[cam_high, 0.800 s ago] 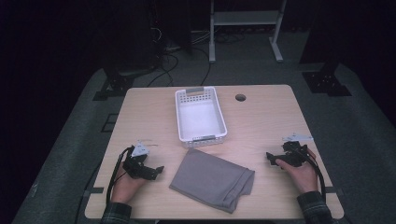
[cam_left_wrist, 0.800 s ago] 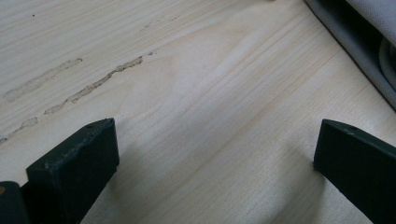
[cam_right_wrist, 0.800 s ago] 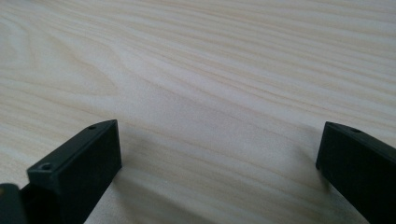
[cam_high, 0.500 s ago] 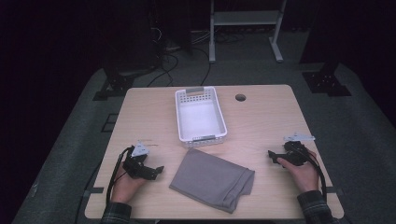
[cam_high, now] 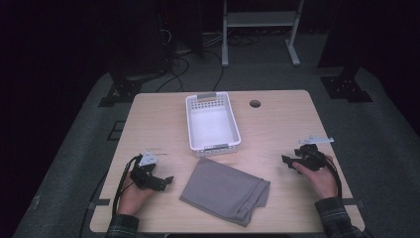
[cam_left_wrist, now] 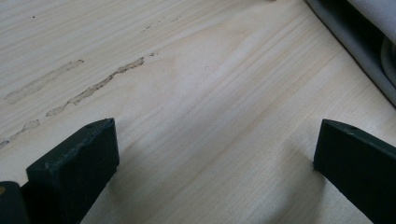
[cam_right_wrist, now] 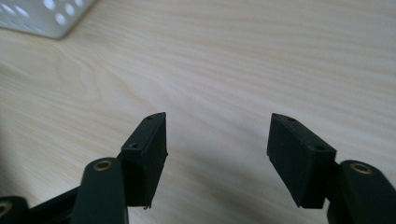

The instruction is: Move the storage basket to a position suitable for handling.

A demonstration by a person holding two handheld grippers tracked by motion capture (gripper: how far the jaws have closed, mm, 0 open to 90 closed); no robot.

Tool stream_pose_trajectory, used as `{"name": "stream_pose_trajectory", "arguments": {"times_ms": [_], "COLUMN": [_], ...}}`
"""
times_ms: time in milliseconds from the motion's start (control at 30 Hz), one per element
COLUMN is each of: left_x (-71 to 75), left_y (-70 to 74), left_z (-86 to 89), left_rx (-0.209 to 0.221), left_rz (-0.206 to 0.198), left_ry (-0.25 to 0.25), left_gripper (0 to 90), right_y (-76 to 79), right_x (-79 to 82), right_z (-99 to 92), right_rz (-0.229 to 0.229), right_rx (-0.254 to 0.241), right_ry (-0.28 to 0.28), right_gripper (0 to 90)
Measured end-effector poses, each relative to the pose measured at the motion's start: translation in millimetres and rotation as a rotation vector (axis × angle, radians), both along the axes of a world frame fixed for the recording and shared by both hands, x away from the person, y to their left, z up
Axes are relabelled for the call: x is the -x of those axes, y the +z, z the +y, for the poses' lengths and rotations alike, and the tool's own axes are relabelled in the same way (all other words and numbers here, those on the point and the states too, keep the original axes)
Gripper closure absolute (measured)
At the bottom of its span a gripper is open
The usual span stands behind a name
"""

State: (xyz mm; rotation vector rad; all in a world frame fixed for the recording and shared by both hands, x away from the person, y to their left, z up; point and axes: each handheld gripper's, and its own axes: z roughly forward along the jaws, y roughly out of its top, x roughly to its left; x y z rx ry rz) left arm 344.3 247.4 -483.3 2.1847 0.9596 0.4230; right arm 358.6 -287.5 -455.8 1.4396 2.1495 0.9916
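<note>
Tools: left tool (cam_high: pixel 167 181) wide, empty | right tool (cam_high: pixel 286 159) apart, empty | cloth (cam_high: pixel 225 190): no legible writing

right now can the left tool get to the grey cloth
Probably yes. The left tool rests open on the table just left of the grey cloth, with bare wood between them and nothing in the way.
</note>
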Motion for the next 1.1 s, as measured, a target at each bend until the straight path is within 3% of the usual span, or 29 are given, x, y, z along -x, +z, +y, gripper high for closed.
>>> {"name": "stream_pose_trajectory", "arguments": {"times_ms": [67,200,267,633,1100], "left_x": [0.0,-1.2,-1.1,-0.1,-0.1], "left_y": [0.0,0.0,0.0,0.0,0.1], "left_z": [0.1,0.6,0.7,1.3,1.5], "left_rx": [0.000,-0.001,-0.001,-0.001,-0.003], "left_rz": [0.000,-0.002,-0.002,-0.002,-0.001], "left_ry": [0.000,-0.004,-0.003,-0.001,-0.002], "left_gripper": [0.0,0.0,0.0,0.0,0.0], "right_y": [4.7,7.2,8.0,28.7,44.0], "right_x": [-2.8,-7.3,-10.0,-27.2,-42.8], "right_z": [3.4,10.7,14.9,42.3,69.1], "right_rz": [0.002,0.007,0.016,-0.020,-0.014], "right_rx": [-0.022,-0.008,-0.027,-0.022,-0.043], "right_ry": [0.007,0.026,0.040,0.107,0.162], "right_gripper": [39.6,39.8,39.7,41.2,44.0]}}
